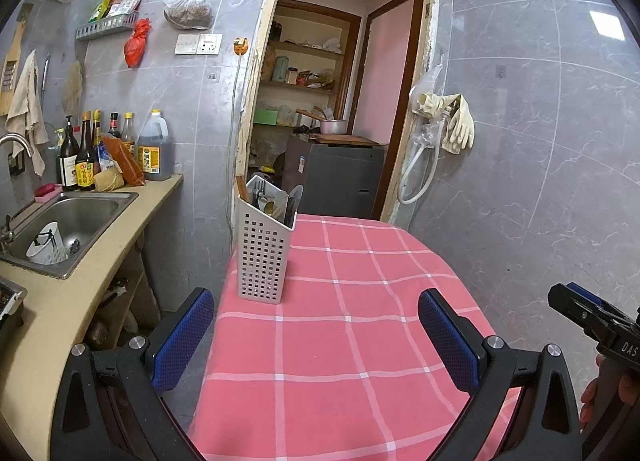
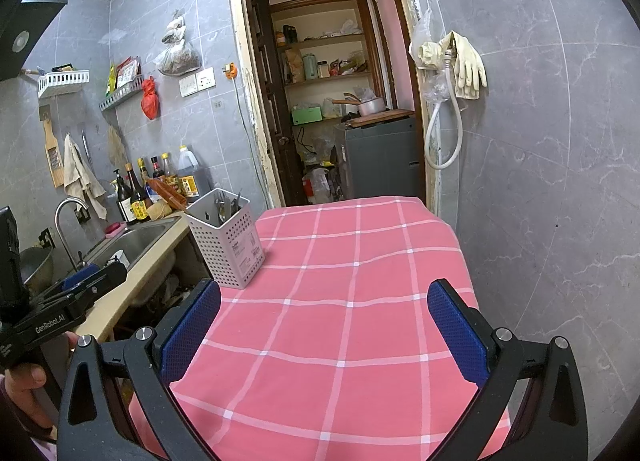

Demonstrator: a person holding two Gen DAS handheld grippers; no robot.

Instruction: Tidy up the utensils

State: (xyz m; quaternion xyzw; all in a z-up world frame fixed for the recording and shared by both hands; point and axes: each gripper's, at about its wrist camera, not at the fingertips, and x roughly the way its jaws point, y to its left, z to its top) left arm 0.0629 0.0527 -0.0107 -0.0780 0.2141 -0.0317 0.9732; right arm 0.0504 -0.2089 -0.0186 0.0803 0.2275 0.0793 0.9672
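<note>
Your left gripper hangs above the near end of the bench, its blue-padded fingers spread wide with nothing between them. Your right gripper is the same: fingers well apart, empty, held over the pink checked cloth that covers the bench.

The utensil holder, a white perforated plastic caddy, stands upright on the cloth at the far left corner of the bench, just beside the counter with the sink. Several utensils stand inside it; from the left wrist view you can make out a fork, a spoon bowl and a wooden handle, though the rest are too crowded to tell apart. From the right wrist view the holder shows a label on its near side, and the metal handles poke just above its rim.

Both grippers are well apart from the holder. A white cup lies in the sink, and sauce bottles stand at the back of the counter.
</note>
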